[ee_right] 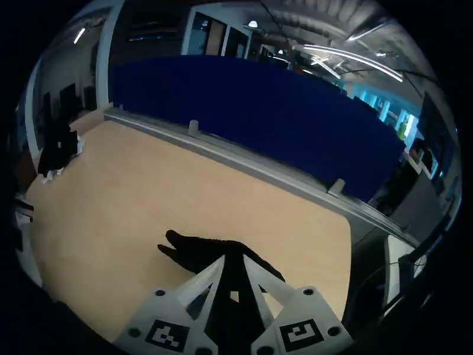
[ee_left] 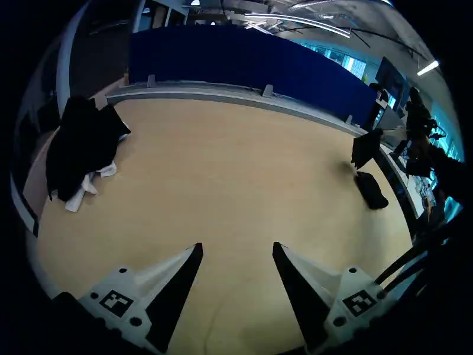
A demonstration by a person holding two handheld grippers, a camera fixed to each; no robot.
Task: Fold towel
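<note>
A black towel (ee_right: 201, 251) lies on the light wooden table (ee_right: 118, 195) close to my right gripper (ee_right: 235, 258). That gripper's two fingers are pressed together on the towel's near part, and the cloth spreads out to the left and right of them. In the left gripper view, a small black towel (ee_left: 371, 189) lies far off by the table's right edge. A dark upright shape (ee_left: 366, 148) stands just behind it; I cannot tell what it is. My left gripper (ee_left: 236, 248) hangs open over bare tabletop (ee_left: 236, 165), holding nothing.
A heap of black and white cloth (ee_left: 83, 148) sits at the table's left end and appears small in the right gripper view as the heap (ee_right: 58, 151). A blue partition (ee_left: 248, 59) and a grey rail (ee_left: 224, 94) line the far edge. A person (ee_left: 418, 121) stands beyond the right end.
</note>
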